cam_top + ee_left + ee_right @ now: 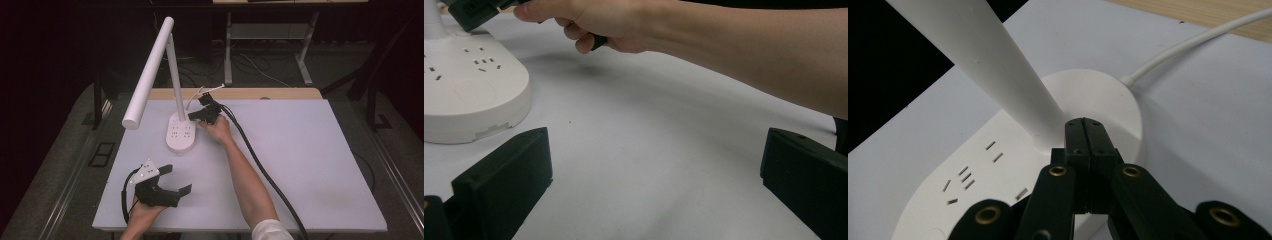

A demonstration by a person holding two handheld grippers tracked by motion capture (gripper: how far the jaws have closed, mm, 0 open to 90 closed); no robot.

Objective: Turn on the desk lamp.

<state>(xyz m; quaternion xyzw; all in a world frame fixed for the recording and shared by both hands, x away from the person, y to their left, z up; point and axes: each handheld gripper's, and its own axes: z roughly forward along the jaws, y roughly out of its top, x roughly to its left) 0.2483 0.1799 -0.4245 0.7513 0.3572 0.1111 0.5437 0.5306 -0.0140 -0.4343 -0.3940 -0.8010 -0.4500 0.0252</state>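
Note:
A white desk lamp stands at the back left of the white table top (pixel 300 165). Its oval base (pixel 181 132) carries socket slots, and a long tube head (pixel 148 75) slants out to the left. My right gripper (pixel 192 116) is shut with nothing between its jaws. Its tip (pixel 1084 131) sits just over the base (pixel 998 180), right beside the foot of the stem (pixel 998 65). My left gripper (pixel 176 179) rests near the front left edge, open and empty, jaws (pixel 654 175) wide apart and pointing toward the base (pixel 469 95).
The lamp's white cord (pixel 1193 42) runs off the back of the base toward the wooden strip (pixel 280 93). A thick black cable (pixel 260 165) trails from the right gripper along the forearm to the front edge. Dark floor and table legs lie beyond.

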